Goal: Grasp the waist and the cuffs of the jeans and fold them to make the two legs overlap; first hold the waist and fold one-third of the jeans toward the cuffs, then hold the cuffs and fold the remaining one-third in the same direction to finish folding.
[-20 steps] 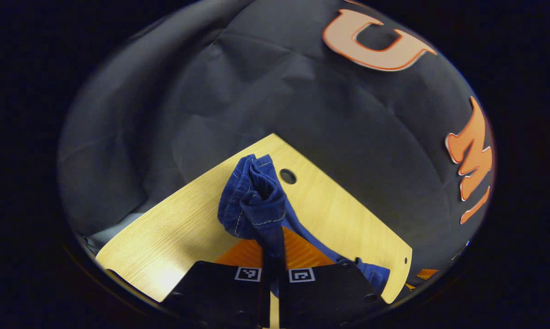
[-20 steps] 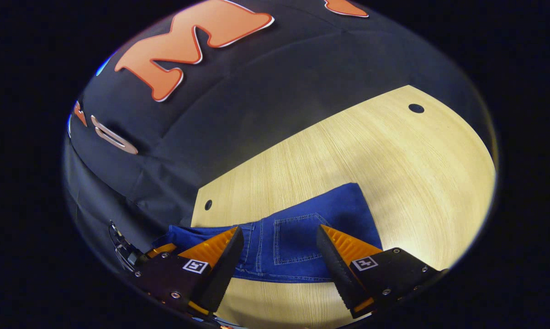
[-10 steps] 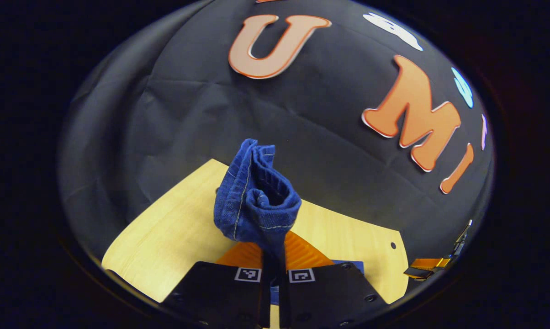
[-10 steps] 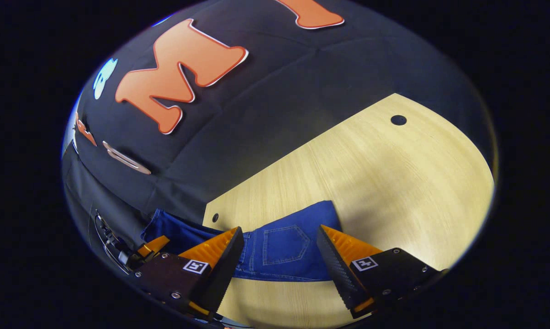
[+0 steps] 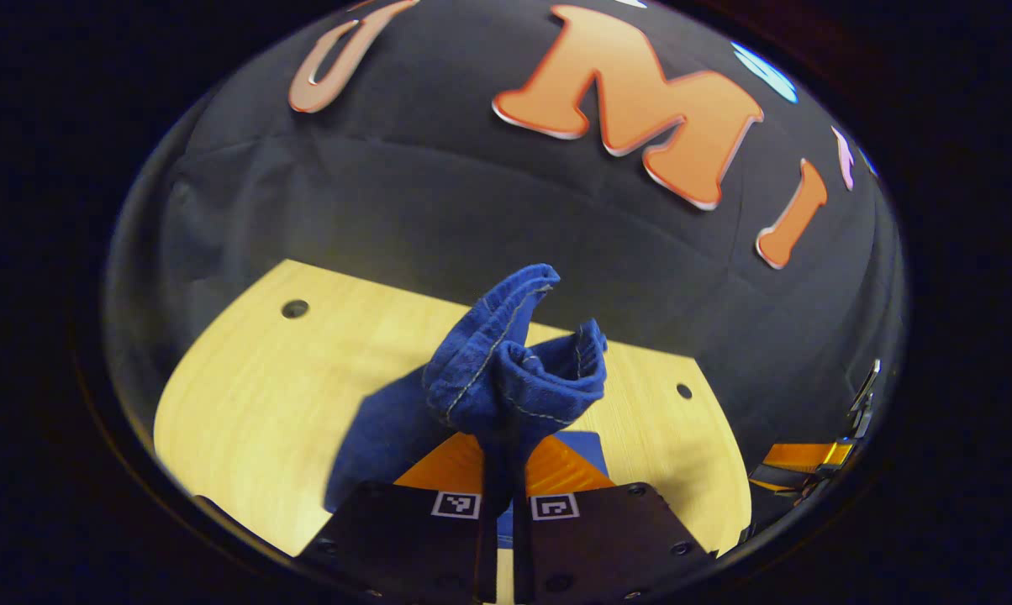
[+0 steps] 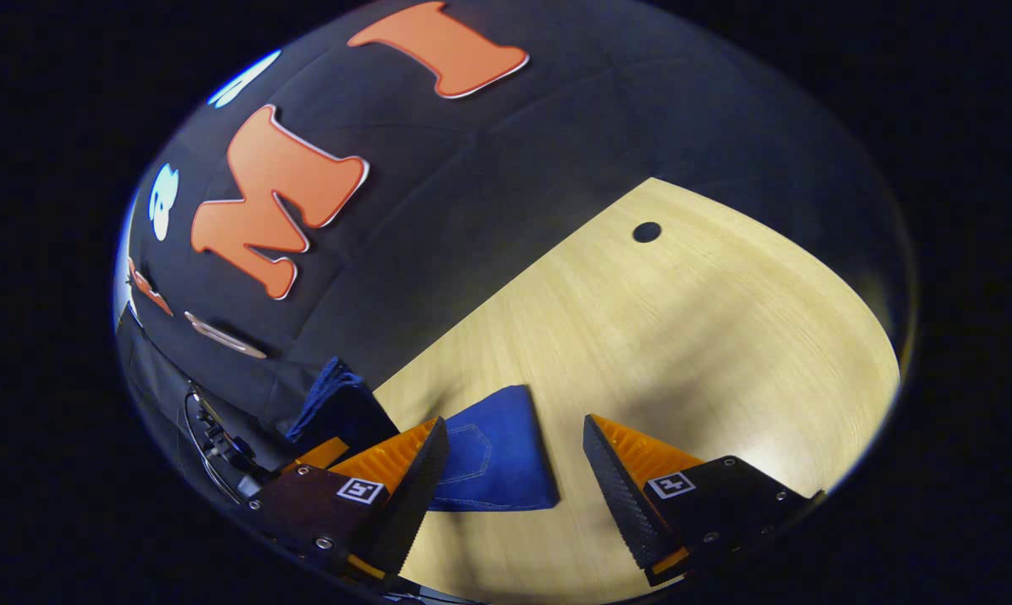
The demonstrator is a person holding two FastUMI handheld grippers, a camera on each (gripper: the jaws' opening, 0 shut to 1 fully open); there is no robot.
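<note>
Left claw: the left gripper [image 5: 498, 470] is squeezed tight on a bunch of the jeans [image 5: 506, 370]; both orange fingers [image 5: 447, 466] press the cloth between them.
Jeans at the left claw: the blue bunch sticks up just past the fingertips, with a pale stitched hem curling at the top. More blue cloth hangs down to the left and lies on the wooden table [image 5: 245, 395] under the claw.
Far from the left claw: the other gripper [image 5: 800, 466] peeks in at the right edge, orange and black, cut off.
Right claw: the right gripper [image 6: 514, 454] is wide open and holds nothing.
Jeans at the right claw: a flat folded part of the jeans [image 6: 498, 462] lies on the table [image 6: 682, 336] between its fingers and just past them. A back pocket shows, partly hidden by the left finger [image 6: 405, 470].
Hard to see: left of that finger, a dark blue lump [image 6: 338, 407] rises; I cannot tell which part of the jeans it is.
Farthest: a round hole [image 6: 646, 232] in the table.
</note>
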